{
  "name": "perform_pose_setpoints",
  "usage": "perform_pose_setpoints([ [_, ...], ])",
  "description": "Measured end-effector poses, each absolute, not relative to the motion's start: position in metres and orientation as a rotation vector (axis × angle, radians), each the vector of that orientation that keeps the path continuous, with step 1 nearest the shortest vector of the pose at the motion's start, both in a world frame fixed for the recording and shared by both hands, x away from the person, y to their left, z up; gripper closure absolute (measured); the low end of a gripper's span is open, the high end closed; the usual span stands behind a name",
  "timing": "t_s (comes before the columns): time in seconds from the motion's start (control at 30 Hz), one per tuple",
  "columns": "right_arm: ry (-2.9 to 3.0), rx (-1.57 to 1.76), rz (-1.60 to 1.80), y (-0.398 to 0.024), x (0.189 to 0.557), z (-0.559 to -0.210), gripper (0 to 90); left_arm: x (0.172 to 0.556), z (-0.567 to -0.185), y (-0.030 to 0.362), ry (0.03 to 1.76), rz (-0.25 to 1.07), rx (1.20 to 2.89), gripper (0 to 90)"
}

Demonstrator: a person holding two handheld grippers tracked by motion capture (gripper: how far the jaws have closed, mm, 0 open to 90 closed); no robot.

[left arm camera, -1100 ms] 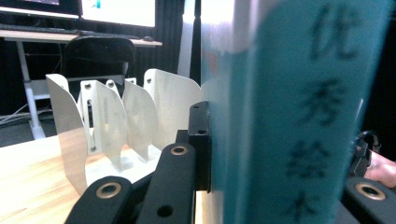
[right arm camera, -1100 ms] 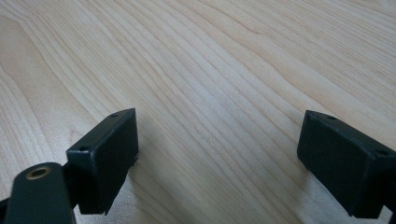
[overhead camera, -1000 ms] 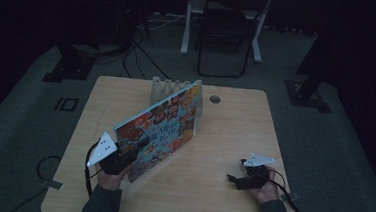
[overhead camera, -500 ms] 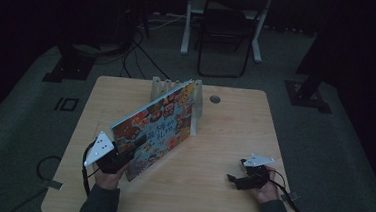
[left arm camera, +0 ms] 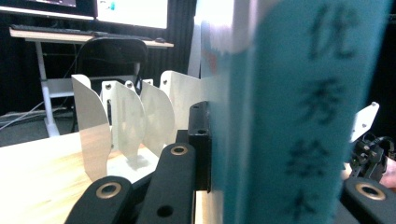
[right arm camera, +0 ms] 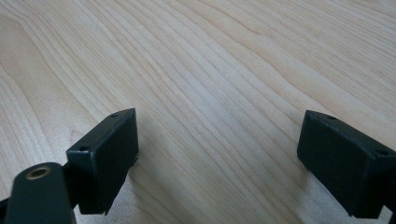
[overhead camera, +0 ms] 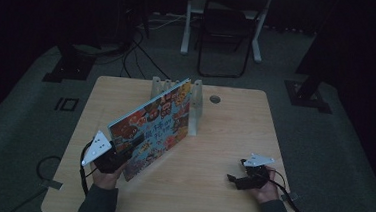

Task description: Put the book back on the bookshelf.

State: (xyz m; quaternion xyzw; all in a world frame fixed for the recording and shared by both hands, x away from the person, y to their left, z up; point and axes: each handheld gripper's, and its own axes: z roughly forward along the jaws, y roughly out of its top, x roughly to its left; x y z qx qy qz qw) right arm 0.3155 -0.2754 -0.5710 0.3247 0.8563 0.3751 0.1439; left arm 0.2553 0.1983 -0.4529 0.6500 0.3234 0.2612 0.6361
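High view, read from left to right: the left gripper (overhead camera: 122, 154) sits at the near left of the wooden table (overhead camera: 234, 134), its grey three-cornered plate facing up, the person's hand and sleeve coming in behind it from the bottom edge. Its jaws are clamped on the near lower corner of a large picture book (overhead camera: 157, 126) with a bright cartoon cover. The book stands tilted, cover facing the near right, and runs away from the gripper diagonally toward the far middle of the table, where its far end lies among the upright dividers of a pale book rack (overhead camera: 196, 106). Whether that end sits fully inside a slot cannot be told from above. Just right of the rack a small round grommet hole (overhead camera: 215, 99) is set in the tabletop. Left gripper view shows the grip up close: one black pad presses flat against the book's pale cover (left arm camera: 219, 93), the teal spine (left arm camera: 308, 112) with blurred printed characters fills the space between the jaws, and the rack's white curved dividers (left arm camera: 123, 116) stand beyond on the left. Well apart, at the near right of the table, the right gripper (overhead camera: 236, 178) rests low in the other hand. Right gripper view shows its two black jaws spread wide over bare wood grain (right arm camera: 219, 84), holding nothing.
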Motion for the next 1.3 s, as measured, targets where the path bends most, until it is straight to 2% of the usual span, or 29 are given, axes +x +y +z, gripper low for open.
perform_pose_setpoints([
  [1.3, 2.468, 0.936, 1.082, -0.275, 0.316, -0.571, 12.2, 0.252, -0.452, 0.219, 0.814, 0.657, 1.453, 81.5],
])
